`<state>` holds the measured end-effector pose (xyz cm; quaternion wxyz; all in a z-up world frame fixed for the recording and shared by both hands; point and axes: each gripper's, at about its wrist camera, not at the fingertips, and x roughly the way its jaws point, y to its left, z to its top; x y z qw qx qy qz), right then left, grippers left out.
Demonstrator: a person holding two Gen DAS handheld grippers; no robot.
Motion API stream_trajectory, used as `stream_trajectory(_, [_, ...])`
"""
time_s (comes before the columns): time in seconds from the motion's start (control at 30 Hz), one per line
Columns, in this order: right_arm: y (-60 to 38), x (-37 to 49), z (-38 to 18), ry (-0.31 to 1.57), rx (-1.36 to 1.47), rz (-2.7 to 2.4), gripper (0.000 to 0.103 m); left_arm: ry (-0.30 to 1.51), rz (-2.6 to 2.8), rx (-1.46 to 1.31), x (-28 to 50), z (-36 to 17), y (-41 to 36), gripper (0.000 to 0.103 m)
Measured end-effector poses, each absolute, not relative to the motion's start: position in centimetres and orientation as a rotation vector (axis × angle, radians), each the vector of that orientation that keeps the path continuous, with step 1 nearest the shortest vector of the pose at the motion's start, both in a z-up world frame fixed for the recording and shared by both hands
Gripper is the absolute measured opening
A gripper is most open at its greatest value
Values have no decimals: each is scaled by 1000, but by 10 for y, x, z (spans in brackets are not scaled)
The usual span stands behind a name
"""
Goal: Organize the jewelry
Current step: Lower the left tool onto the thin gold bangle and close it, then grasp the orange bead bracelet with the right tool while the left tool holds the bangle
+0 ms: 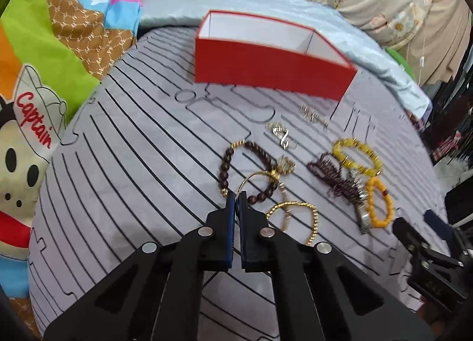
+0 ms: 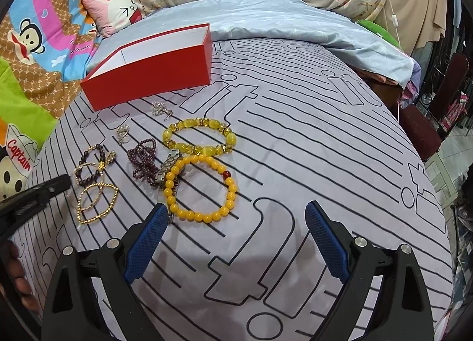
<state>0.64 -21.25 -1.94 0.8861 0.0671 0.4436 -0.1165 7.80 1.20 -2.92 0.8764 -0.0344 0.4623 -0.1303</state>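
Note:
A red open box with a white inside stands at the back of the bed; it also shows in the right wrist view. My left gripper is shut on a thin gold bangle that lies over a dark beaded bracelet. A gold chain bracelet lies just right of it. My right gripper is open and empty, just in front of an orange beaded bracelet. A yellow bead bracelet, a purple bead strand and a silver watch lie behind.
Two silver earrings lie in front of the box. The jewelry rests on a grey striped sheet. A light blue quilt and cartoon bedding edge the bed. The right gripper shows at the left wrist view's right edge.

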Motion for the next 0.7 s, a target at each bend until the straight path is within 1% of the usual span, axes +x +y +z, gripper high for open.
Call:
stream_trajectory(0.07, [-215, 10, -19, 918, 144, -239, 84, 950, -282, -85, 76, -21, 15, 2])
stream_trajectory(0.13, [-217, 16, -21, 925, 146, -234, 76, 942, -298, -111, 76, -15, 18, 2])
stream_trajectory(0.23, [-219, 23, -26, 937, 156, -222, 67, 918, -319, -134, 75, -5, 19, 2])
stream_trajectory(0.37, [-219, 32, -31, 950, 150, -212, 58, 913, -338, -163, 76, 3, 22, 2])
stream_trajectory(0.43, [-218, 35, -35, 965, 151, -204, 48, 910, -339, -164, 75, 4, 23, 2])
stream_trajectory(0.57, [-218, 39, -41, 969, 141, -202, 42, 909, -337, -162, 74, 6, 23, 2])
stream_trajectory(0.6, [-218, 39, -41, 967, 135, -203, 38, 908, -333, -155, 74, 5, 23, 2])
stream_trajectory(0.63, [-219, 40, -41, 966, 133, -204, 31, 908, -327, -148, 74, 5, 23, 2])
stream_trajectory(0.67, [-219, 40, -41, 965, 136, -203, 27, 911, -325, -147, 74, 4, 24, 2])
stream_trajectory(0.7, [-220, 40, -41, 965, 141, -196, 20, 918, -325, -149, 74, 2, 24, 2])
